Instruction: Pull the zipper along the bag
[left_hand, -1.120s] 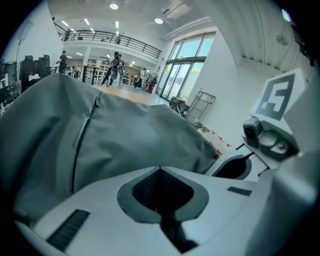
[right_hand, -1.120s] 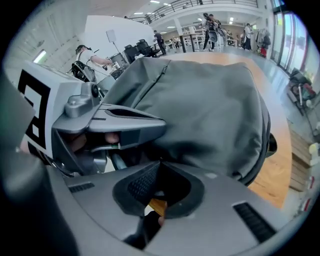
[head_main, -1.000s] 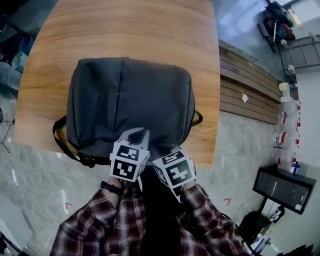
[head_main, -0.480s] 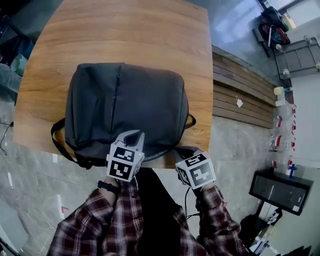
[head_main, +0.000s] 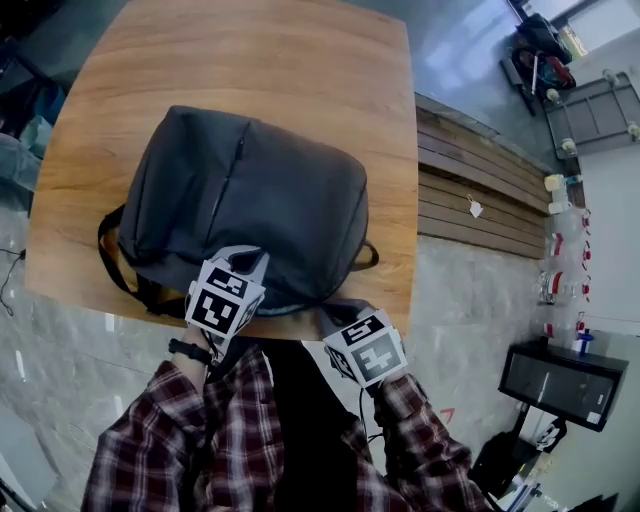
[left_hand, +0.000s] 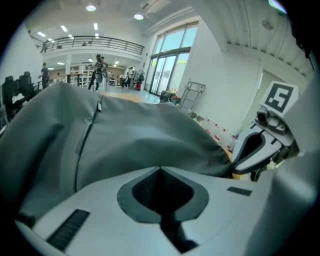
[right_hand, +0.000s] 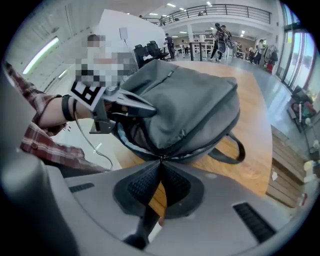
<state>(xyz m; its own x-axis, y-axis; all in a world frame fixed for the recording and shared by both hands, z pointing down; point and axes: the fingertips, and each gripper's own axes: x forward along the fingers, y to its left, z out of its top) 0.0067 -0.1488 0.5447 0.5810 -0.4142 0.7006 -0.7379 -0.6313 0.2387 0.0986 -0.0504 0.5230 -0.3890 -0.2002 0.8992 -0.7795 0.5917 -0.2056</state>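
Note:
A dark grey backpack (head_main: 250, 200) lies on the wooden table (head_main: 300, 60), its near edge at the table's front. My left gripper (head_main: 248, 262) is shut on the fabric of that near edge; in the left gripper view grey cloth (left_hand: 125, 135) fills the space just past the closed jaws (left_hand: 160, 170). My right gripper (head_main: 335, 308) sits lower right, off the table's front edge, shut on the zipper pull (right_hand: 160, 158). In the right gripper view the backpack (right_hand: 190, 100) gapes along its zipper between the pull and the left gripper (right_hand: 145, 107).
A shoulder strap (head_main: 110, 250) hangs over the table's left front corner, and a carry loop (head_main: 365, 255) lies at the bag's right. Tiled floor lies below the table edge. A wooden bench (head_main: 480, 180) and a black cabinet (head_main: 555, 380) stand to the right.
My right gripper has moved away from the left one, out to the right along the bag's near edge. The bag has turned and shifted left, and the left gripper moved left with it.

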